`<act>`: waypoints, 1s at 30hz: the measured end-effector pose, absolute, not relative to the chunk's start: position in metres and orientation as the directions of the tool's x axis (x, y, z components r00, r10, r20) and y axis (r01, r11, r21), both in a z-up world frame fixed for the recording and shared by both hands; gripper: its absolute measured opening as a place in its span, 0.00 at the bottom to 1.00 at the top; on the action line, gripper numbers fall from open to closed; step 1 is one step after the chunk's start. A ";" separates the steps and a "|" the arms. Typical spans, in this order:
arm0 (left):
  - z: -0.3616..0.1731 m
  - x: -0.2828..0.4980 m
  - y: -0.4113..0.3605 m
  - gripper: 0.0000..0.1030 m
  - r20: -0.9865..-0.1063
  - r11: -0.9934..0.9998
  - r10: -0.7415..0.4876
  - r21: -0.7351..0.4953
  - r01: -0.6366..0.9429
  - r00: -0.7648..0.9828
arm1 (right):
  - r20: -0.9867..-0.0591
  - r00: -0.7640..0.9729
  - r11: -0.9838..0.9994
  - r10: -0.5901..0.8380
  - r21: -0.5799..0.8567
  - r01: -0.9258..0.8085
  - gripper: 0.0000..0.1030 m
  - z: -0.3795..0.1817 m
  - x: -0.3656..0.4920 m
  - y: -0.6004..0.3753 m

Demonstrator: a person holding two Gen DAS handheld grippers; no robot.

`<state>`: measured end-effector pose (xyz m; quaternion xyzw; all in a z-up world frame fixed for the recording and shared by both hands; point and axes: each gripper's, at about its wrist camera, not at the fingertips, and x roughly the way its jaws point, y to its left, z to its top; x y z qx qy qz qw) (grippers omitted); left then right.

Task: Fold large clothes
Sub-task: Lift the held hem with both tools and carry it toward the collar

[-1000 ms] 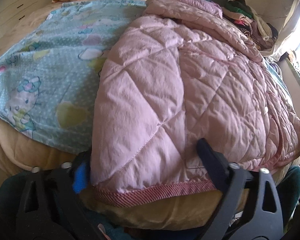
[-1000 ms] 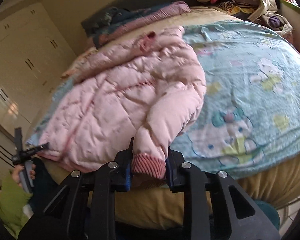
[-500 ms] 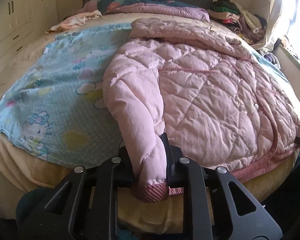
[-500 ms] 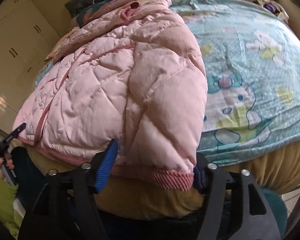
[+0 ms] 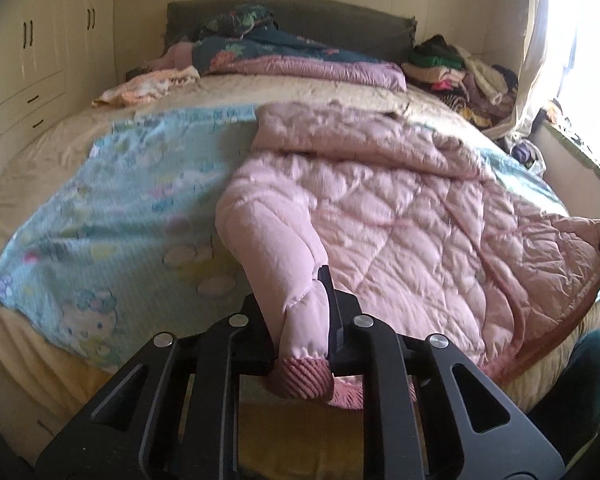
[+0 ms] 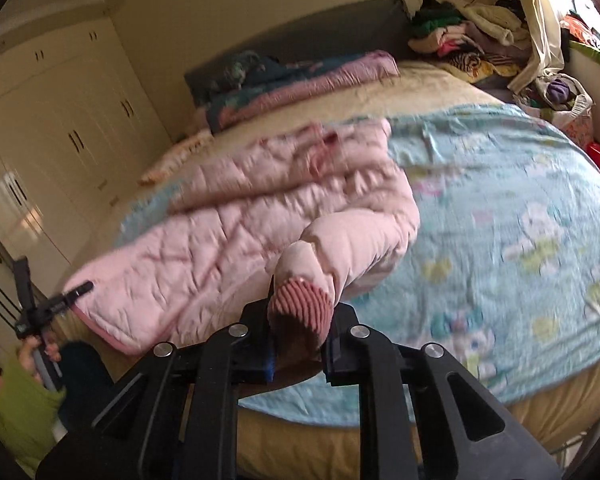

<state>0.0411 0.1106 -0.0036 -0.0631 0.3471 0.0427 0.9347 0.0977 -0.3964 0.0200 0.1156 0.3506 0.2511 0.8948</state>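
A pink quilted jacket (image 5: 400, 216) lies spread on a light blue cartoon-print blanket (image 5: 112, 208) on the bed; it also shows in the right wrist view (image 6: 236, 232). My left gripper (image 5: 300, 340) is shut on one sleeve just above its ribbed pink cuff (image 5: 304, 376), lifted off the bed. My right gripper (image 6: 300, 320) is shut on the other sleeve at its ribbed cuff (image 6: 302, 304), also raised. Both sleeves stretch from the jacket body toward the cameras.
Folded quilts and pillows (image 5: 292, 60) lie by the dark headboard. A pile of clothes (image 5: 460, 76) sits at the bed's far right corner, by the window. White wardrobes (image 6: 60, 128) stand on the left. The left gripper's tip (image 6: 76, 292) shows in the right wrist view.
Both grippers closed on the sleeves and pulled back and up from the bed edge. The sleeves now hang lifted between jaws and jacket, and more of the room shows.
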 end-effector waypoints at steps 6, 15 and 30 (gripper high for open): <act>0.012 0.055 0.119 0.10 -0.619 0.984 0.032 -0.118 -0.134 0.784 | -0.521 0.660 0.839 0.540 0.391 -0.378 0.15 0.046 0.111 -0.395; 0.035 0.072 0.128 0.10 -0.579 0.979 0.023 -0.153 -0.136 0.815 | -0.492 0.692 0.845 0.529 0.377 -0.378 0.15 0.067 0.131 -0.393; 0.085 0.114 0.136 0.10 -0.501 0.976 0.026 -0.175 -0.131 0.865 | -0.437 0.747 0.858 0.502 0.364 -0.363 0.15 0.102 0.170 -0.395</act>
